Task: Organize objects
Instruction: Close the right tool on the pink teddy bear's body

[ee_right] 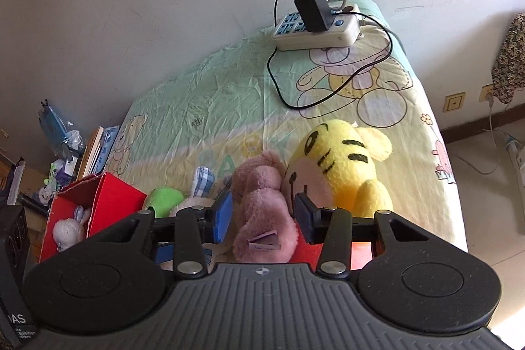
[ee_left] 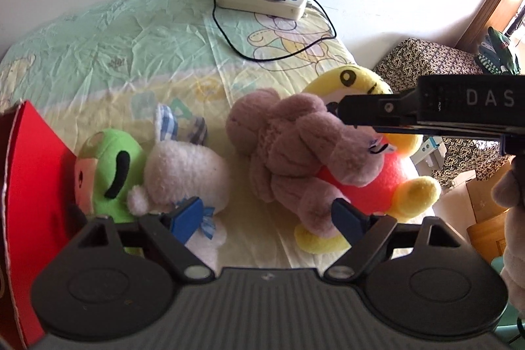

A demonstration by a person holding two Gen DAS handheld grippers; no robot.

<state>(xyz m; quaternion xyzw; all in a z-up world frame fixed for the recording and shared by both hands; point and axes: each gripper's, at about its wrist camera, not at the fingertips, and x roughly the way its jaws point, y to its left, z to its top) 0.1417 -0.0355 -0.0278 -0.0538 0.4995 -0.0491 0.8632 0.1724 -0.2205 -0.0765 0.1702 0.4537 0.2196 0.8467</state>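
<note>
Cartoon-print bedsheet [ee_right: 229, 94] at frame centre carries the mauve plush [ee_right: 262, 212]: right tool [ee_right: 262, 215] straddles it, seemingly not yet pinching, so close squarely mid-body; left tool [ee_left: 265, 218] hangs released.

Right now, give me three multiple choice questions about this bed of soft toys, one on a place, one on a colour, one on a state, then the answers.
1. Where does the power strip lie?
A. At the far end of the bed, by the wall
B. Inside the red box
C. On the floor

2. What colour is the soft toy between the right gripper's fingers?
A. Green
B. Dusty pink
C. Blue

3. What is the state of the red box?
A. Closed with a lid
B. Open, and empty
C. Open, with a white plush rabbit inside

Answers: 1 A, it sits on the sheet near the wall. 2 B, the pink plush fills the gap. 3 C, the rabbit shows through the open top.
</note>
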